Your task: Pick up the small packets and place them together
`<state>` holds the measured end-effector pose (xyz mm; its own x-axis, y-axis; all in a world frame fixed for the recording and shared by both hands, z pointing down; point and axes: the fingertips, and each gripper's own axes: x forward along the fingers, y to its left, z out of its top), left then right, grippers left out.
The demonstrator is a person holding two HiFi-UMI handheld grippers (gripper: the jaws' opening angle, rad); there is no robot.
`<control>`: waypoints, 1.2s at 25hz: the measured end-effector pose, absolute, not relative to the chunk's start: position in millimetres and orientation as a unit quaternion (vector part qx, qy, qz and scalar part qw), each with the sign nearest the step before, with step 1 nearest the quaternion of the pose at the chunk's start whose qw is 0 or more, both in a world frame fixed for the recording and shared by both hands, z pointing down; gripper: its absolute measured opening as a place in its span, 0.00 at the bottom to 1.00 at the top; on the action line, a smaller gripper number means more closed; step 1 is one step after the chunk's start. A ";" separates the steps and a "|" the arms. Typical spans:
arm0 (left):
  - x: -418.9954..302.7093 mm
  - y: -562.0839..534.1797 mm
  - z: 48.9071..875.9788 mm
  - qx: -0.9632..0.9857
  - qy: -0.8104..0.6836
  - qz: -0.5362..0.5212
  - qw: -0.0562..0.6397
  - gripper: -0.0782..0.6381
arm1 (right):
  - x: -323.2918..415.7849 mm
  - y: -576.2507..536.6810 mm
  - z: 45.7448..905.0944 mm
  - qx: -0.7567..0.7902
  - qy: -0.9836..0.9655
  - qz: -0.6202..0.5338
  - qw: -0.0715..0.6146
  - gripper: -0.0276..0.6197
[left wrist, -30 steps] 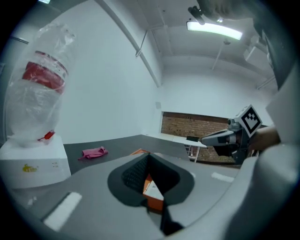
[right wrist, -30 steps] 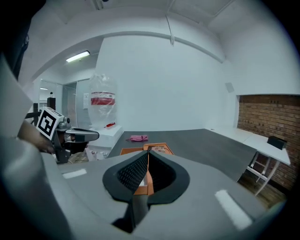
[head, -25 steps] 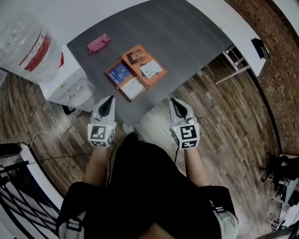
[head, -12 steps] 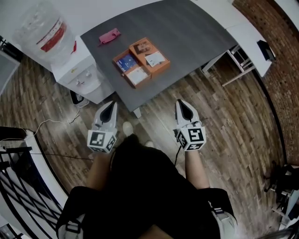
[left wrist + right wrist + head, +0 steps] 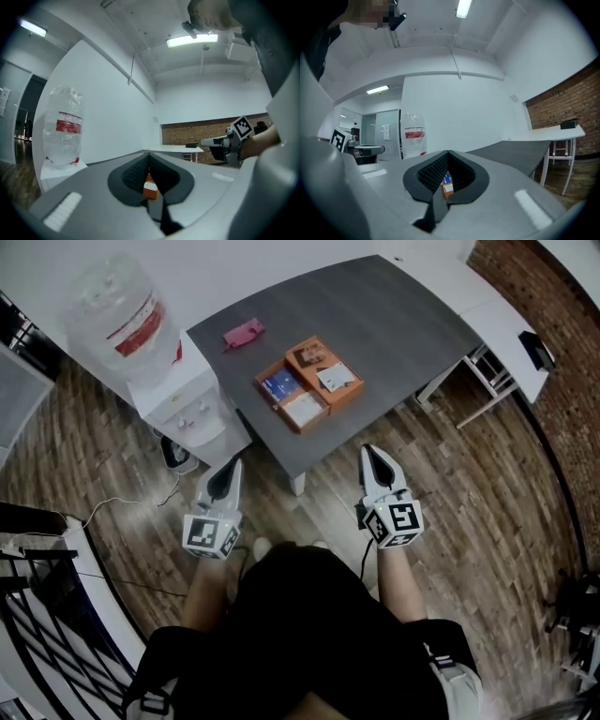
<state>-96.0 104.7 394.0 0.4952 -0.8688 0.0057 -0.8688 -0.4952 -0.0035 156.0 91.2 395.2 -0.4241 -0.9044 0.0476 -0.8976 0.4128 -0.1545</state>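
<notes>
Two orange packets (image 5: pixel 323 371) (image 5: pixel 291 401) lie side by side near the front of the dark grey table (image 5: pixel 403 310), and a pink packet (image 5: pixel 243 333) sits apart at its far left. My left gripper (image 5: pixel 231 465) and right gripper (image 5: pixel 371 452) hang over the wooden floor, short of the table's front edge, both shut and holding nothing. In the left gripper view the shut gripper (image 5: pixel 149 160) frames an orange packet (image 5: pixel 150 189) far ahead. The right gripper view shows the same: shut gripper (image 5: pixel 448 158), orange packet (image 5: pixel 448 185) beyond.
A white water dispenser (image 5: pixel 192 409) with a clear bottle (image 5: pixel 122 315) stands against the table's left corner. A white desk (image 5: pixel 502 310) and brick wall lie to the right. A table leg (image 5: pixel 297 486) stands between the grippers. Cables cross the floor at left.
The person has backed away from the table: both grippers now sit farther from its front edge, and the table and dispenser have shifted right in the head view. Jaws stay shut.
</notes>
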 end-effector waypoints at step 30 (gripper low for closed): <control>-119.2 89.0 387.4 -0.882 0.464 0.066 -0.048 0.11 | 101.9 92.6 400.6 -0.525 0.847 -0.088 -0.006 0.05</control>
<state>-119.2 89.0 387.4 0.5602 -0.8252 -0.0723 -0.8126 -0.5644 0.1452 101.9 92.6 400.6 -0.4495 -0.8874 0.1023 -0.8895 0.4341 -0.1425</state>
